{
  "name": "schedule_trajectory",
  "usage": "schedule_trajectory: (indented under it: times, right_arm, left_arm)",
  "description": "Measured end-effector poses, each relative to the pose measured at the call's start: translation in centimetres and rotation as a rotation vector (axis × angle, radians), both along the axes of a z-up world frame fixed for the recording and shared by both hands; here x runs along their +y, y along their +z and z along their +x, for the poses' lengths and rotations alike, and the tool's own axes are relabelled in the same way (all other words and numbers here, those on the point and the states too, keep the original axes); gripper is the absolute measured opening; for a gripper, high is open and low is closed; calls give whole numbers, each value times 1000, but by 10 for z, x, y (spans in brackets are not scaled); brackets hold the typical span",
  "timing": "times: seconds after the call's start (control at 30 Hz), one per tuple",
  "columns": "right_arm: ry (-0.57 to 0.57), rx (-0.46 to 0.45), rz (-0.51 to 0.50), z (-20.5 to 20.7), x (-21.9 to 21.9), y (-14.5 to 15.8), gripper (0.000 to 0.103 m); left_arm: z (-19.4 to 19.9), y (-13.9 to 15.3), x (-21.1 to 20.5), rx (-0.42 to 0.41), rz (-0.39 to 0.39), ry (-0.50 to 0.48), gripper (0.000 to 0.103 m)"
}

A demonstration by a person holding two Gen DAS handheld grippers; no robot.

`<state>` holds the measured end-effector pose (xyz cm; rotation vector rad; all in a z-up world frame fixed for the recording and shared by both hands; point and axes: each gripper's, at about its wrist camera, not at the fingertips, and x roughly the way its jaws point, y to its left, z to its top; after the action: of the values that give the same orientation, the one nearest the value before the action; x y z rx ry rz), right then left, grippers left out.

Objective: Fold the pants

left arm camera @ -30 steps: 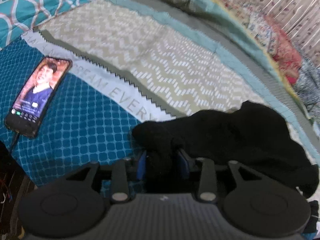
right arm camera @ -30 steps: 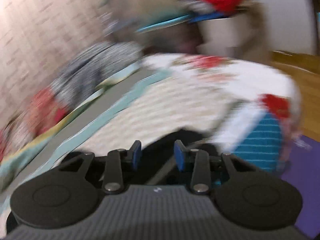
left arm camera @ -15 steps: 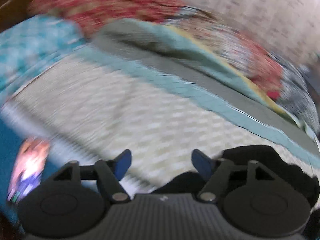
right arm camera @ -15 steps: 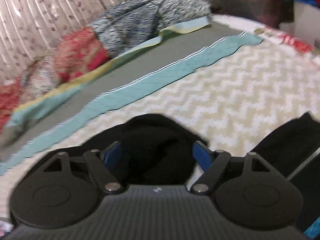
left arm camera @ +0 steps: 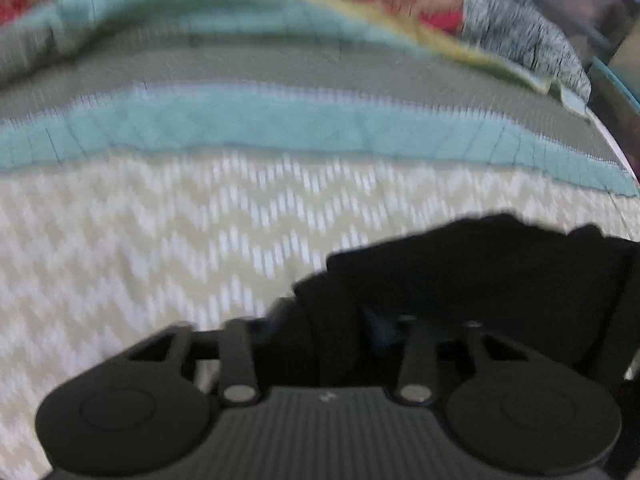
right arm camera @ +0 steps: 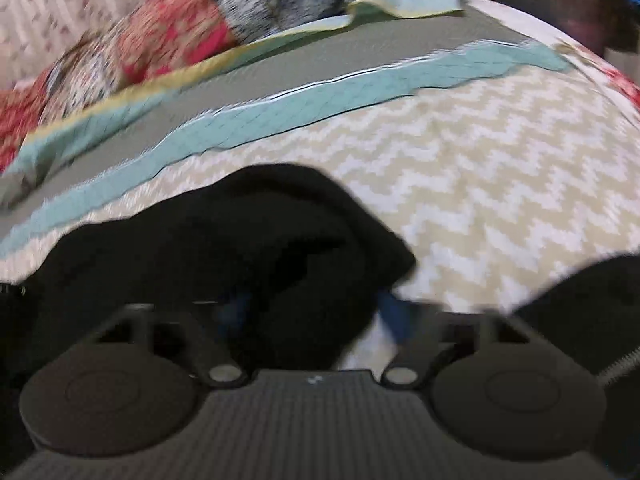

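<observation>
The black pants (left arm camera: 480, 272) lie bunched on the chevron bedspread (left arm camera: 160, 240), at the lower right of the blurred left wrist view. My left gripper (left arm camera: 326, 320) is shut on a fold at their near edge, and black cloth fills the gap between its blue pads. In the right wrist view another bunch of the pants (right arm camera: 240, 232) lies in front of my right gripper (right arm camera: 314, 308). Its jaws are closing around that bunch and still stand fairly wide. The right pad sits at the cloth's edge. A further dark mass (right arm camera: 580, 292) at the right edge cannot be made out.
A teal stripe (left arm camera: 280, 128) and a grey band cross the bedspread beyond the pants. Red floral and grey speckled blankets (right arm camera: 160, 40) are heaped along the far side under a pale curtain (right arm camera: 40, 8). Bare chevron bedspread (right arm camera: 500, 168) spreads to the right.
The left gripper let go, swung away from the phone and blue quilt, opened wide, then shut on another part of the pants. The right gripper opened wide over the black cloth and is narrowing.
</observation>
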<state>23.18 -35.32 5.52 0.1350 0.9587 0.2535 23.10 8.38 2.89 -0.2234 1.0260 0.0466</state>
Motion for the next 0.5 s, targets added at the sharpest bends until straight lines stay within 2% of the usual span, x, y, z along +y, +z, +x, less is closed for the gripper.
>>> schedule_trajectory:
  times: [0.07, 0.17, 0.2, 0.23, 0.27, 0.3, 0.37, 0.5]
  right_arm:
    - [17, -48, -72, 4, 17, 6, 22]
    - [55, -228, -130, 4, 39, 35, 22]
    - [81, -297, -140, 2, 48, 45, 26]
    - [113, -369, -146, -1, 58, 52, 33]
    - [142, -430, -154, -5, 68, 56, 53]
    - [155, -470, -176, -8, 77, 58, 66]
    - [200, -479, -201, -10, 92, 53, 67]
    - [209, -348, -170, 0, 99, 29, 67]
  left_arm:
    - [-8, 24, 16, -86, 11, 58, 19]
    - [-25, 67, 57, -231, 52, 226, 17]
    - [-31, 78, 71, -270, 62, 283, 17]
    - [-38, 86, 85, -298, 62, 343, 17]
    - [-45, 90, 102, -311, 57, 410, 17]
    - [-51, 91, 114, -309, 59, 465, 17]
    - [-61, 85, 133, -286, 57, 530, 17]
    - [-75, 46, 150, -171, 20, 559, 18]
